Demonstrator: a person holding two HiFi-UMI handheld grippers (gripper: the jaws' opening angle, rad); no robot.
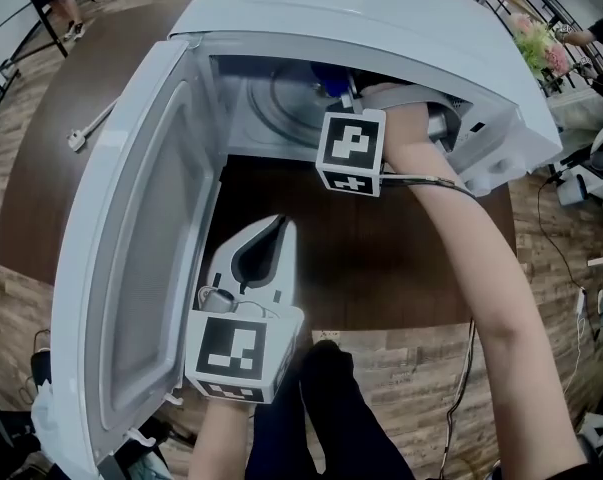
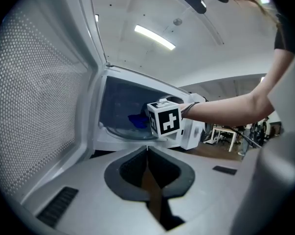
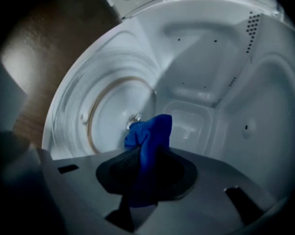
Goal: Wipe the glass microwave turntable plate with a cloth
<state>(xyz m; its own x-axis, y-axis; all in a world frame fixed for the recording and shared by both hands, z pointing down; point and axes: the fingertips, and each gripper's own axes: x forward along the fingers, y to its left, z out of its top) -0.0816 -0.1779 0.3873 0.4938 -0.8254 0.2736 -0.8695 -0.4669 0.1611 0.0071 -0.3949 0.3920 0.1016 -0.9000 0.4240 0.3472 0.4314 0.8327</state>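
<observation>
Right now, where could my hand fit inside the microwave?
Bare: the plate, on the side toward the door. Crowded: the opening's right side, filled by the arm and the right gripper, jaws shut on the cloth.

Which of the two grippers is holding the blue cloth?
The right gripper, reaching inside the open white microwave, is shut on the blue cloth; the left gripper sits outside, shut and empty.

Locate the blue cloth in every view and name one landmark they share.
Head view: blue cloth at top centre, inside the microwave, just above a marker cube.
Left gripper view: centre, left of that cube.
Right gripper view: lower centre, clamped in the right gripper.
Shared landmark: the glass turntable plate.
</observation>
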